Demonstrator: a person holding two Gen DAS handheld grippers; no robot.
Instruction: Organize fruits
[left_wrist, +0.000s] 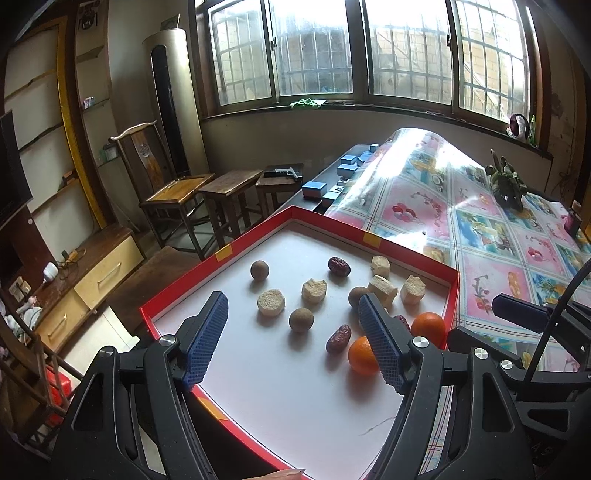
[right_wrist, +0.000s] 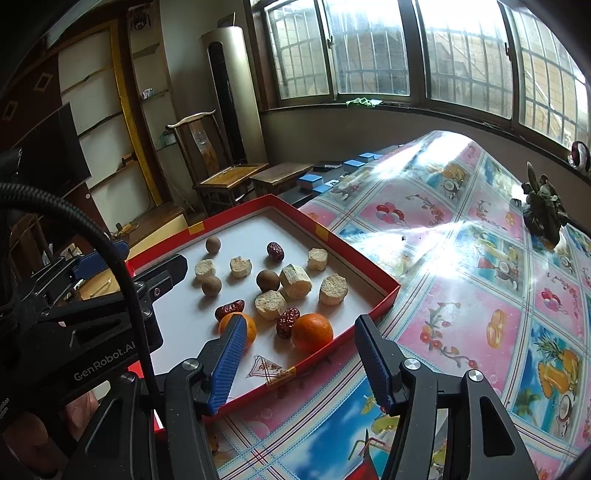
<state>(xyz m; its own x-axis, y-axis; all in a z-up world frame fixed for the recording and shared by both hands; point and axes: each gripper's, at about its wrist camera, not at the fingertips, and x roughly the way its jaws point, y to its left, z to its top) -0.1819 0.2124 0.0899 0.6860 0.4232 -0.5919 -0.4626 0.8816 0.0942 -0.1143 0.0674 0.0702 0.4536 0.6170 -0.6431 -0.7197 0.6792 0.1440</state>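
A red-rimmed white tray (left_wrist: 258, 236) (right_wrist: 388, 291) sits on the table's left end. It holds two oranges (left_wrist: 428, 326) (right_wrist: 312, 330), several red dates (left_wrist: 339, 266) (right_wrist: 275, 251), brown round longans (left_wrist: 301, 319) (right_wrist: 211, 285) and pale cut chunks (left_wrist: 271, 302) (right_wrist: 333, 289). My left gripper (left_wrist: 293, 319) is open above the tray, empty, with the second orange (left_wrist: 362, 356) beside its right finger. My right gripper (right_wrist: 299, 354) is open and empty over the tray's near corner, with the oranges just ahead. The left gripper also shows at the left of the right wrist view (right_wrist: 99, 264).
A fruit-patterned plastic cloth (right_wrist: 480, 295) covers the table to the right of the tray. A dark plant-like ornament (right_wrist: 545, 212) stands at the far right. Blue boxes (left_wrist: 314, 189) lie behind the tray. A wooden chair and stools (left_wrist: 207, 192) stand on the floor to the left.
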